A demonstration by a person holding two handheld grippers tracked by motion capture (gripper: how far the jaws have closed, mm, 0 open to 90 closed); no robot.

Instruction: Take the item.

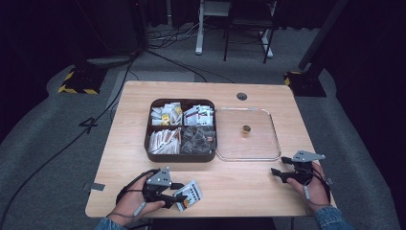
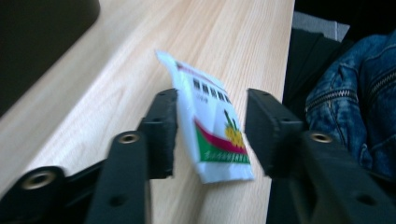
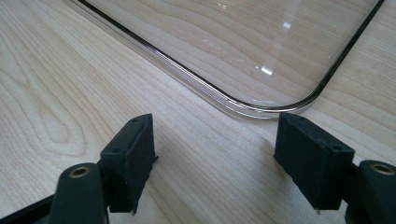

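We see 1 wooden table (image 1: pixel 143 158) w/ 1 dark brown box (image 1: pixel 180 130) at its centre, split into 4 compartments, all full: small white packets w/ some yellow in the back-left one, white packets w/ red and black print in the back-right, long white and tan sticks in the front-left, clear or grey wrapped bits in the front-right. We can't count the pieces inside; too small.

Touching the box's right side lies 1 clear lid (image 1: pixel 268 139), flat on the table, w/ 1 small gold knob (image 1: pixel 246 130) near its middle. In the right gripper view a rounded corner of the lid (image 3: pixel 261 108) sits just ahead of the jaws.

2 grippers, 1 per hand. Left gripper (image 1: pixel 179 194) is at the front edge of the table, left of centre. In the left gripper view 1 white packet (image 2: pixel 212 126), w/ a barcode and red, green and yellow print, stands between its jaws. One jaw touches it; there's a gap to the other, so the jaws are apart, not clamped. From above, the packet (image 1: pixel 190 194) looks to rest on the table near the front edge.

Right gripper (image 1: pixel 279 166) is at front right, just off the lid's near corner, jaws apart w/ bare wood between.

1 blue denim sleeve (image 2: pixel 355 107) shows beyond the table edge.
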